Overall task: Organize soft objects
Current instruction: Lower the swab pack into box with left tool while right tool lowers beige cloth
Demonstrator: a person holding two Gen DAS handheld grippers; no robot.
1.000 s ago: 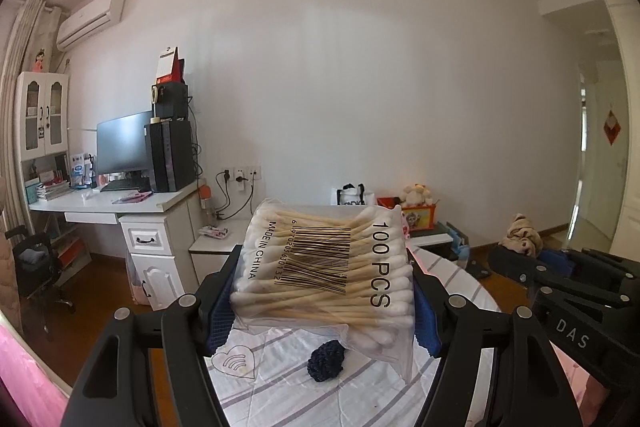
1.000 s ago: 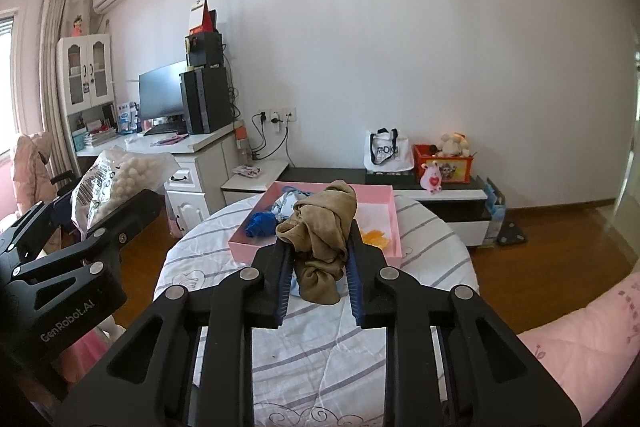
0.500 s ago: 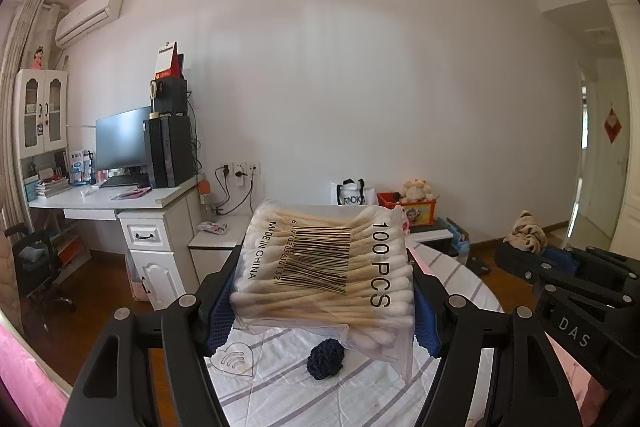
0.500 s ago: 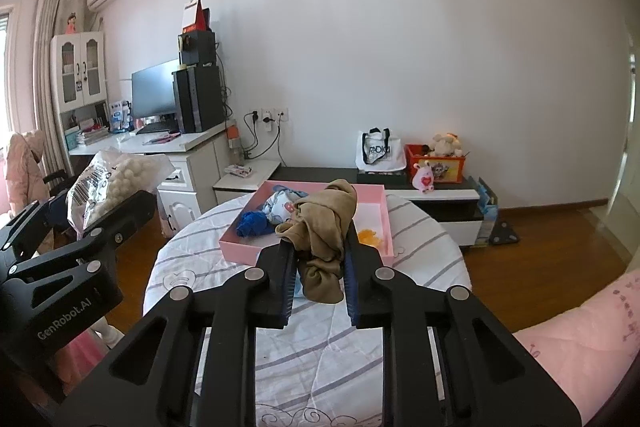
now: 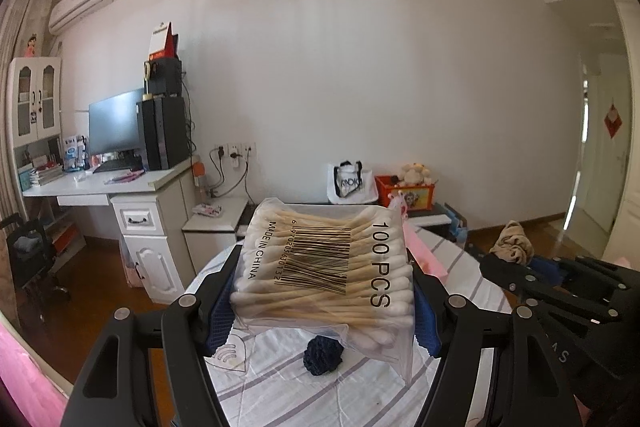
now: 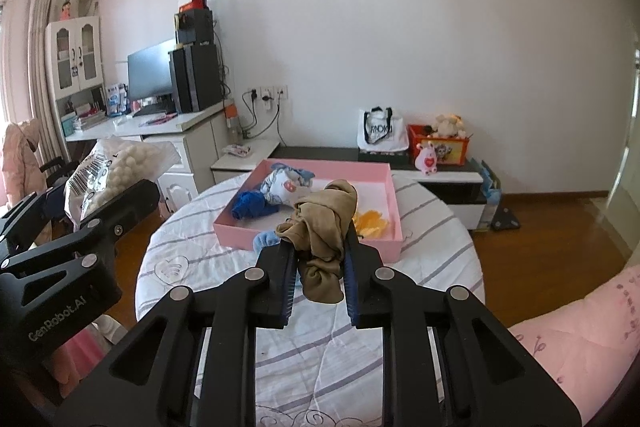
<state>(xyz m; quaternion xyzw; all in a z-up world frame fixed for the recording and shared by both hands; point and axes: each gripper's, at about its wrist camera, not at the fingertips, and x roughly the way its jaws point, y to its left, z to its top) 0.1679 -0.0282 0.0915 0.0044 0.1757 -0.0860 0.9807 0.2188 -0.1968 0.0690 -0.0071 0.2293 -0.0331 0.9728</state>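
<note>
The right tongs (image 6: 320,259) were clamped on a bunched brown cloth (image 6: 324,227), held in the air just short of the pink tray's (image 6: 394,203) near wall. The left tongs (image 5: 324,291) gripped a clear bag of cotton swabs (image 5: 324,263) by its sides, above the striped counter (image 5: 280,379) where a dark blue ball of fabric (image 5: 323,355) lay. Both loads seemed to be mid-carry toward the tray, which already held a blue cloth (image 6: 250,205) and a printed one (image 6: 282,185). Next, the brown cloth likely needed carrying over the wall to a bare patch before letting go.
</note>
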